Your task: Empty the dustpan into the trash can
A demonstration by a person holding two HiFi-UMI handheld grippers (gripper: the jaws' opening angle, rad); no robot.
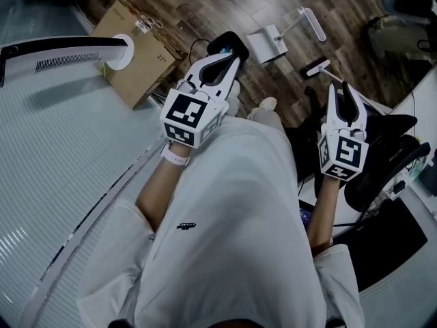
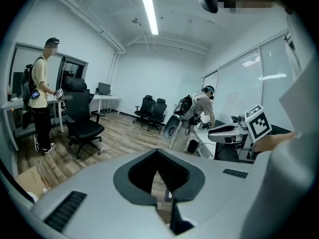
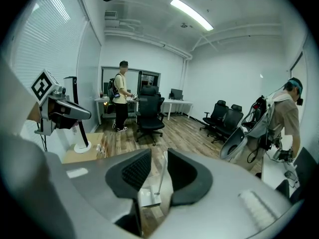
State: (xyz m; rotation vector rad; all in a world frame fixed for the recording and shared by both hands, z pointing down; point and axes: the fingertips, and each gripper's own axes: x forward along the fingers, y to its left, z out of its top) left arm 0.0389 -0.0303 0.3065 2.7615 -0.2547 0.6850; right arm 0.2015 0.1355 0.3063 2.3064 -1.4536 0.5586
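On the floor ahead, the dustpan looks light and stiff, best taken by its long handle; right hand-held gripper half-open, left hand-held gripper closed, both empty.

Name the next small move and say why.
Probably lower the right gripper toward the dustpan. That gripper's jaws stand apart and empty, and the dustpan lies untouched on the wood floor ahead.

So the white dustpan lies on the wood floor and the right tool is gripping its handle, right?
No. The right tool grips nothing: the right gripper view shows its jaws apart and empty. The white dustpan does lie on the wood floor.
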